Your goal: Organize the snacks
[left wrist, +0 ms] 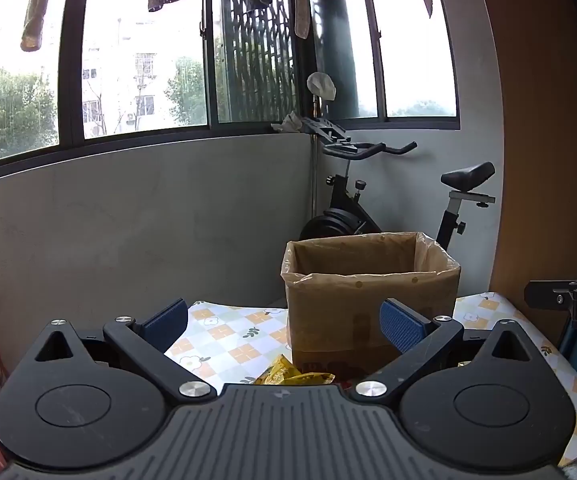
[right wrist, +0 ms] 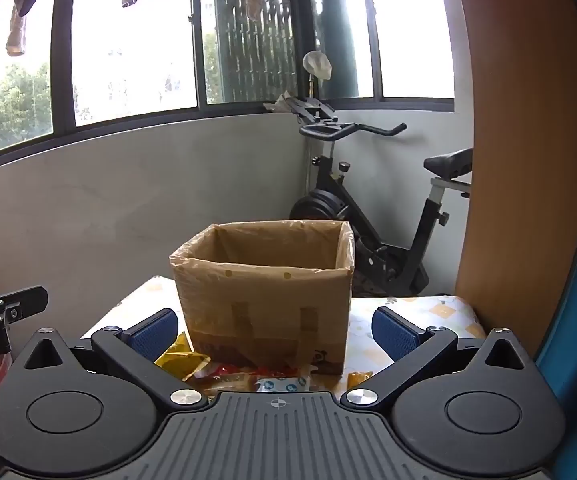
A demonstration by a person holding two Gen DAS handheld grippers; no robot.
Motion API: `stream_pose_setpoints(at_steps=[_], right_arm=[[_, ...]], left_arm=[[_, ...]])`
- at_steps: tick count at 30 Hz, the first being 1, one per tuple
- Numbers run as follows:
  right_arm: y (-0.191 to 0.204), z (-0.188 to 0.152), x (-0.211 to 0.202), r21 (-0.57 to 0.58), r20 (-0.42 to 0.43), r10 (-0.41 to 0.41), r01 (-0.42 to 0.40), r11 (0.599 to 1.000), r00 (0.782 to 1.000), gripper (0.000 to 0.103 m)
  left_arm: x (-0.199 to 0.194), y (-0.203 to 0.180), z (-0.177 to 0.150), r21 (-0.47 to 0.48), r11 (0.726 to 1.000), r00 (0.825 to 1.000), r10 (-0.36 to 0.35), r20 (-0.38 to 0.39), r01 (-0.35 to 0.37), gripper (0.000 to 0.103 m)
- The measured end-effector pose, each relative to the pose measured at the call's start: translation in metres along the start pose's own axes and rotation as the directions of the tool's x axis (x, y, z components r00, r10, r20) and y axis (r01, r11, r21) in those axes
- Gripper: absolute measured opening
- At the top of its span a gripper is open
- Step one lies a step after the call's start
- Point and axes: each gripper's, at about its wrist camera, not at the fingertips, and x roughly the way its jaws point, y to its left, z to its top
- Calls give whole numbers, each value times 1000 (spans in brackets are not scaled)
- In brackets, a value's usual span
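A cardboard box (left wrist: 372,296) lined with a clear plastic bag stands on a small table with a flowered checked cloth (left wrist: 228,340). The same box (right wrist: 264,300) fills the middle of the right wrist view. Snack packets lie in front of it: a yellow packet (left wrist: 288,374) in the left wrist view, and a yellow packet (right wrist: 180,356), red wrappers (right wrist: 248,372), a blue-and-white packet (right wrist: 282,385) and a small amber one (right wrist: 358,378) in the right wrist view. My left gripper (left wrist: 284,326) is open and holds nothing. My right gripper (right wrist: 274,332) is open above the packets, also holding nothing.
An exercise bike (right wrist: 372,216) stands behind the table by the grey wall under the windows. A wooden panel (right wrist: 520,160) rises at the right. Each gripper shows at the edge of the other's view: the right one (left wrist: 564,300), the left one (right wrist: 4,312). Laundry hangs overhead.
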Motion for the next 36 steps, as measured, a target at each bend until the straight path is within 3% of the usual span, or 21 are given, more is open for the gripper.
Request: stream_pose_setpoints(at_steps=[16,36], right_arm=[[-14,-7,1,-3,-10,-5,5,1000,1000,103],[-2,0,2,-14,-8,-25,25,1000,1000,103]], left_arm=[[1,2,-2,-39,999,1000,1,-14,-2,103],[1,2,-2,-49,999,1000,5,-12,-6,103]])
